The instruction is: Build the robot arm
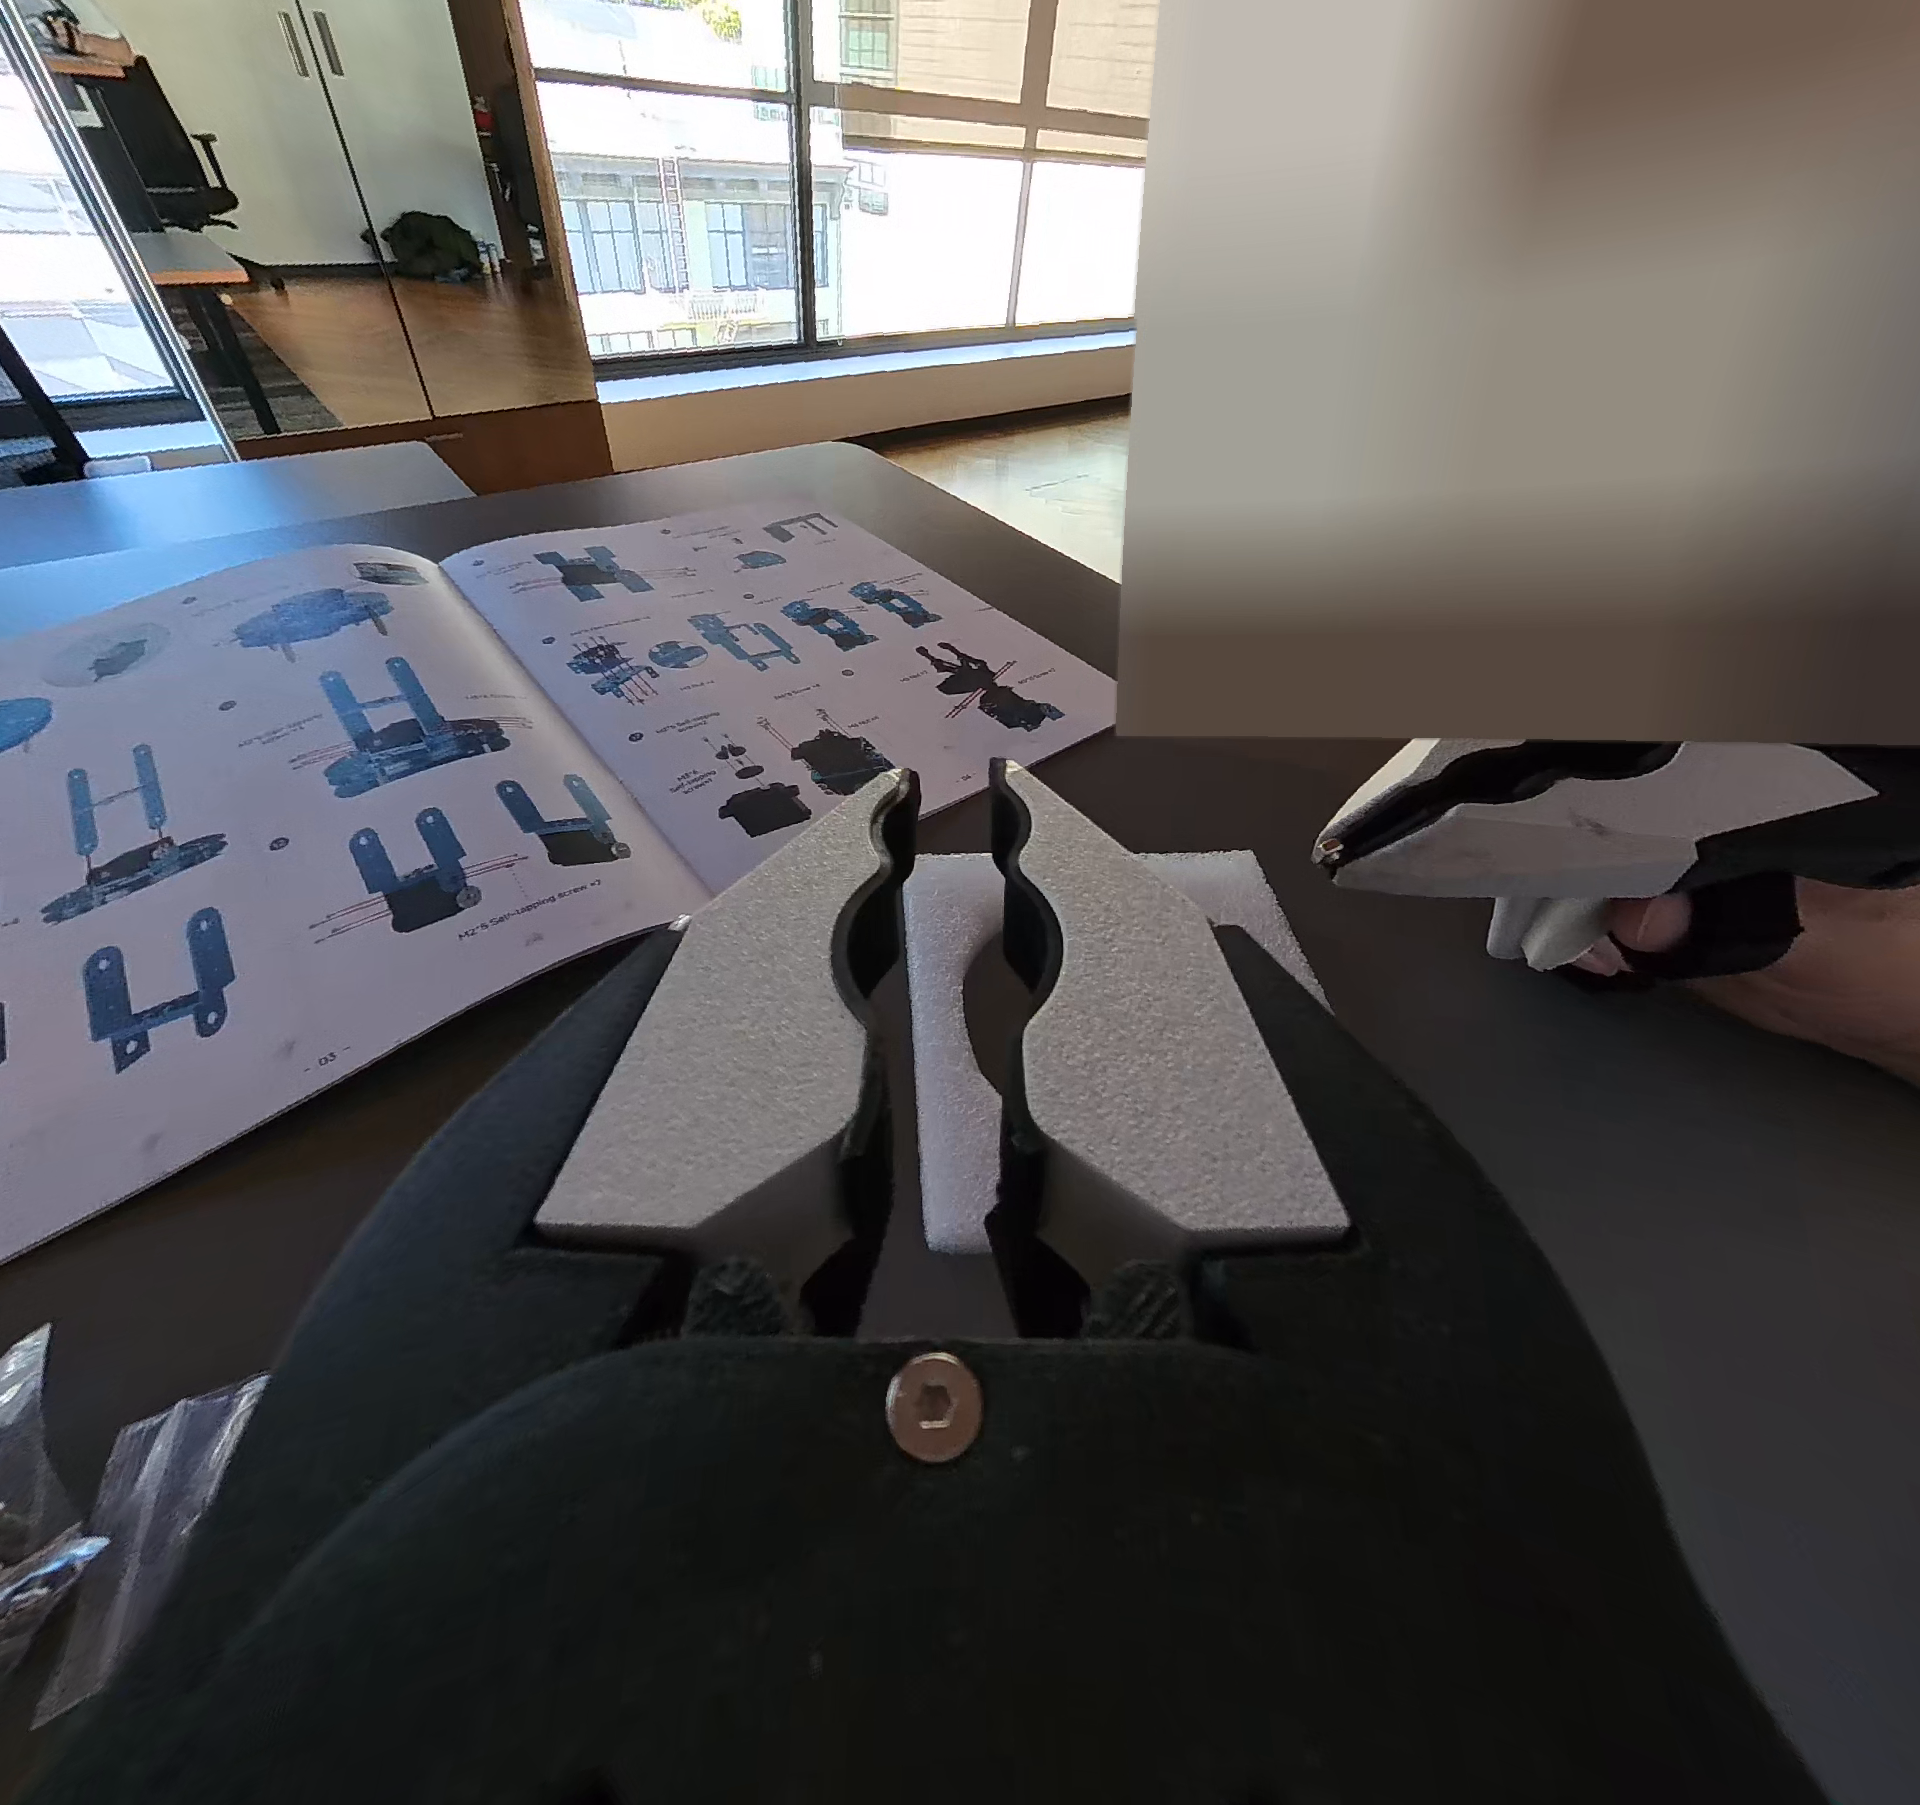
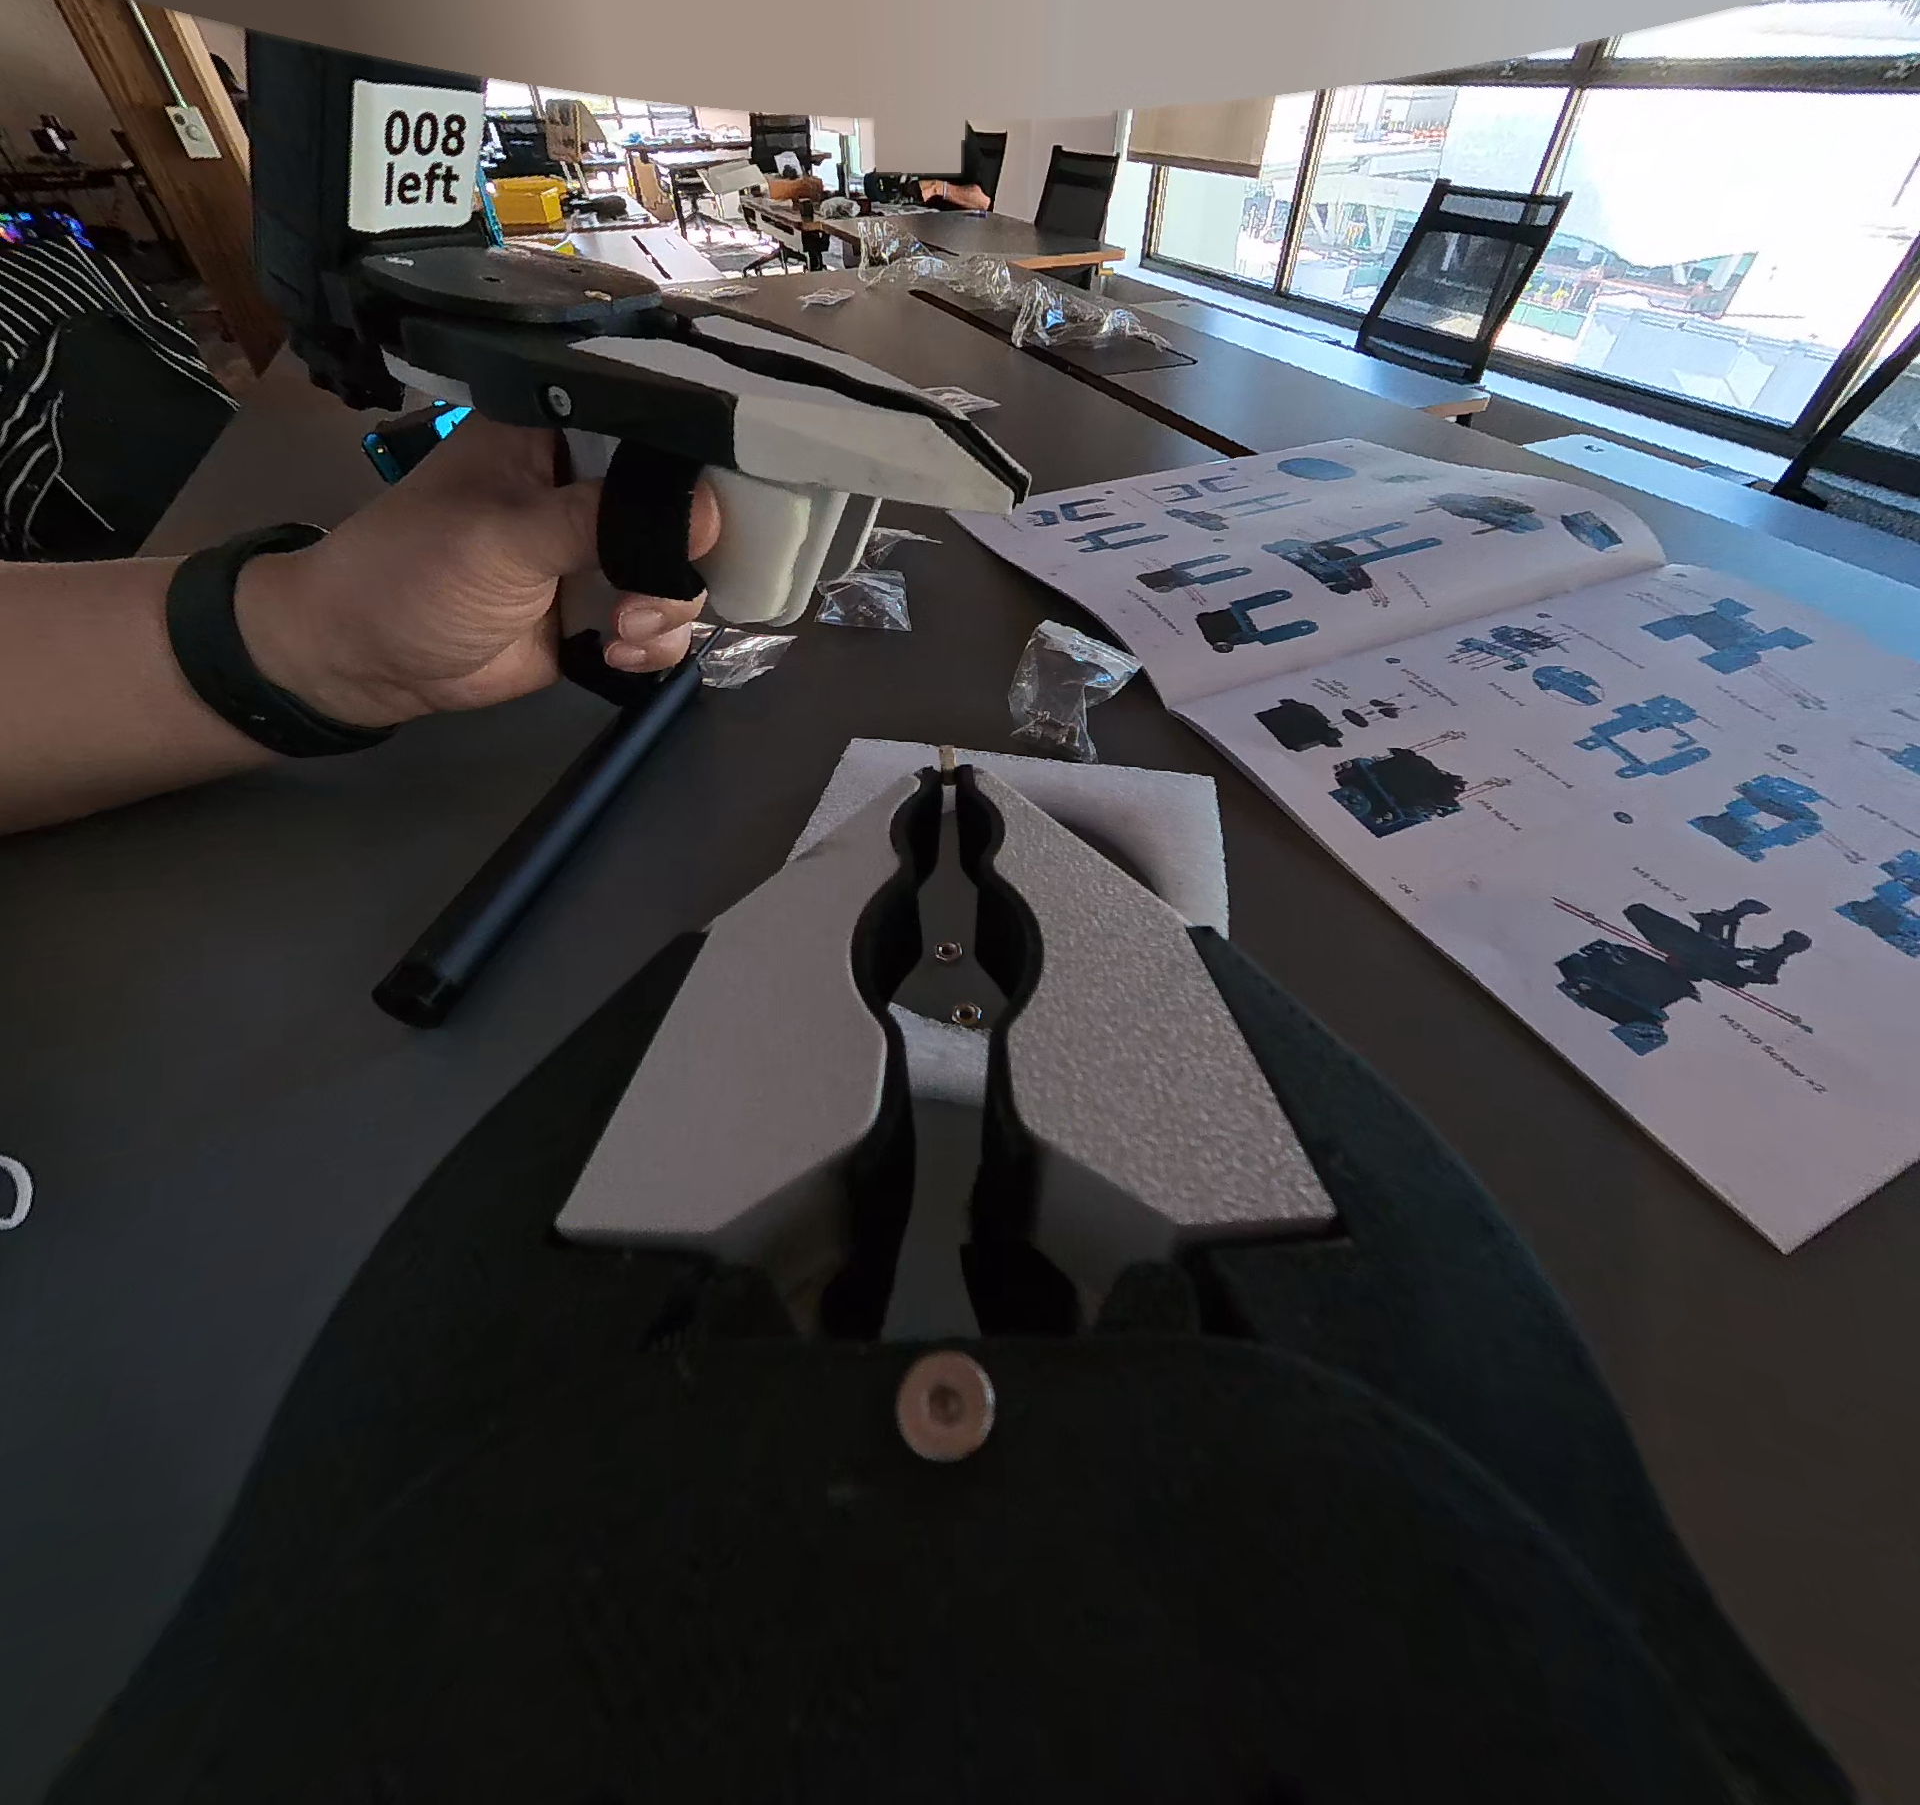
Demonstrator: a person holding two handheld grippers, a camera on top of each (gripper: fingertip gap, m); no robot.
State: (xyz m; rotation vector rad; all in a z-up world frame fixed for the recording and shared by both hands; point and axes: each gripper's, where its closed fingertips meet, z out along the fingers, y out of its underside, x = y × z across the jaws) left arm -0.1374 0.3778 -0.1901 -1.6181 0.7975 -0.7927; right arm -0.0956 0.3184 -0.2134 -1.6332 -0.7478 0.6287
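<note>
My left gripper (image 1: 953, 776) hovers over a white foam pad (image 1: 940, 1080) on the dark table (image 1: 1610, 1340). Its jaws stand slightly apart with nothing between them. It also shows in the right wrist view (image 2: 1013, 493), held by a hand above the table. My right gripper (image 2: 948, 770) is shut on a small brass-coloured part (image 2: 948, 754) over the same foam pad (image 2: 1143, 820). A dark flat piece with two small round holes (image 2: 951, 955) shows in the gap behind its tips; I cannot tell whether it is held. The right gripper also shows in the left wrist view (image 1: 1330, 851).
An open illustrated booklet (image 1: 416, 768) lies beside the foam and also shows in the right wrist view (image 2: 1507, 768). A black tube (image 2: 551, 841) lies on the table to the left. Small clear plastic bags of parts (image 2: 1065, 685) lie near it, with more at the lower left (image 1: 62, 1547). The gap from one gripper's tips to the other's is roughly 8 cm.
</note>
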